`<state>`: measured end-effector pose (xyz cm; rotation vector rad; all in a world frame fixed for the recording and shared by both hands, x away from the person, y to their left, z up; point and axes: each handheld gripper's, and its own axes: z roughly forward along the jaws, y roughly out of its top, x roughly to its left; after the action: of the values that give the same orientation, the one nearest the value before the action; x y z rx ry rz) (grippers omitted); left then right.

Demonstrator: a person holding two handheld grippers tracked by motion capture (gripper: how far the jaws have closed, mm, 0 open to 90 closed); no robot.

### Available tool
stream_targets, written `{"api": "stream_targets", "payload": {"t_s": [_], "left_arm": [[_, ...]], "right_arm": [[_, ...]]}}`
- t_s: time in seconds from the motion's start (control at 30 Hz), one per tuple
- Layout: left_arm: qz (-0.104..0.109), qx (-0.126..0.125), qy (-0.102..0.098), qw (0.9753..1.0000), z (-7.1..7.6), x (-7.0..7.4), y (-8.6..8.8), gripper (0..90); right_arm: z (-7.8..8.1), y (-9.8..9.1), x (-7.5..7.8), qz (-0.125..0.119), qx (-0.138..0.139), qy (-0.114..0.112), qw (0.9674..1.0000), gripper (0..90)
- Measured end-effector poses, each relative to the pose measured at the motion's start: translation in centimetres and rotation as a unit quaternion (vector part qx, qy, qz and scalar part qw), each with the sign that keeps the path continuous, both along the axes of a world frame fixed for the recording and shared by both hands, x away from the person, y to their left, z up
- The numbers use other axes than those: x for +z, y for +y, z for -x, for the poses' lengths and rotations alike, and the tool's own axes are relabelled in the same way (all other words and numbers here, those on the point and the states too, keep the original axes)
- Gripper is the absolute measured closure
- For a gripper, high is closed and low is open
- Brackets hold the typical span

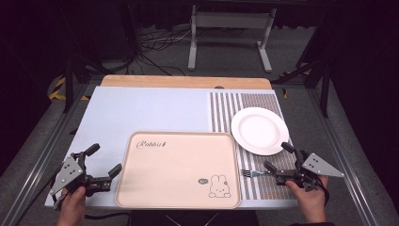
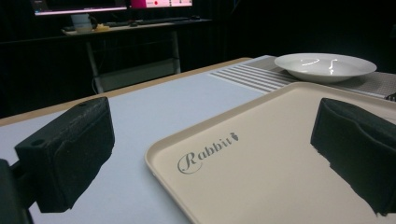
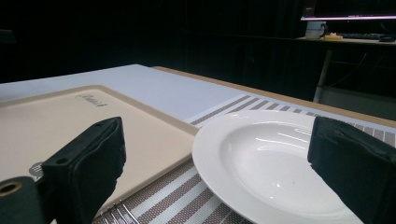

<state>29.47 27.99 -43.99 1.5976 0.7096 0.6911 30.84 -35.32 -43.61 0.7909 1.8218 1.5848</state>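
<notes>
From the high view, the left claw point(image 1: 104, 160) sits at about eight o'clock on the bench point(image 1: 141, 108), jaws spread wide and released, with nothing between them. It's just beside the left edge of the tray point(image 1: 179, 169), one jaw tip close to the rim. A hand point(image 1: 73, 205) holds it from below. Over at four o'clock, the right claw point(image 1: 277, 157) is also released, jaws apart. The fork point(image 1: 251, 173) lies on the striped mat point(image 1: 263, 188) just beside the lower jaw, tines pointing toward the tray, and whether that jaw touches the handle I cannot tell. The white plate point(image 1: 259, 130) rests on the same mat at two o'clock, just past the upper jaw.

On to the left gripper view: both black jaws stand far apart, with the tray point(image 2: 261, 158) lying low between them, its "Rabbit" lettering facing up. The plate point(image 2: 325, 66) sits beyond at one o'clock.

Now the right gripper view: jaws wide again, nothing pinched. The plate point(image 3: 266, 163) lies ahead between them, nearer the right jaw. The tray point(image 3: 70, 116) stretches off at ten o'clock, and the fork tines point(image 3: 116, 215) peek in at six o'clock on the mat point(image 3: 187, 196).
</notes>
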Motion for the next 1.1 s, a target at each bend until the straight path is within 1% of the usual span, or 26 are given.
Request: {"api": "stream_targets", "payload": {"t_s": [0.07,0.27,0.4,0.57,0.7,0.83,0.93,1.1], "left_arm": [[-0.001,0.0,-0.001,1.0,0.03,0.02,0.02,0.2],[0.002,0.0,-0.001,1.0,0.03,0.06,0.1,0.2],[0.0,0.0,-0.002,1.0,0.1,0.12,0.16,0.2],[0.005,0.002,-0.002,1.0,0.08,0.1,0.2,0.2],[0.002,0.001,-0.003,1.0,0.1,0.13,0.2,0.2],[0.003,0.003,-0.001,1.0,0.08,0.1,0.23,0.2],[0.002,0.005,-0.001,1.0,0.07,0.1,0.29,0.2],[0.003,0.007,-0.001,1.0,0.11,0.12,0.3,0.2]], "right_arm": [[-0.01,0.02,-0.03,-0.005,0.0,0.002,1.0,5.0],[-0.02,0.01,-0.02,0.0,0.0,0.0,1.0,5.0],[0.0,0.06,-0.05,-0.002,0.0,0.002,1.0,5.0],[-0.03,0.08,-0.03,-0.001,0.001,0.002,1.0,5.0],[-0.01,0.08,-0.06,-0.004,0.002,0.004,1.0,5.0],[-0.07,0.15,-0.04,-0.005,0.001,0.006,1.0,4.7],[-0.28,0.3,0.25,-0.004,0.003,0.007,1.0,4.6],[-0.65,0.62,0.69,-0.009,0.01,0.013,0.9998,4.6]]}}
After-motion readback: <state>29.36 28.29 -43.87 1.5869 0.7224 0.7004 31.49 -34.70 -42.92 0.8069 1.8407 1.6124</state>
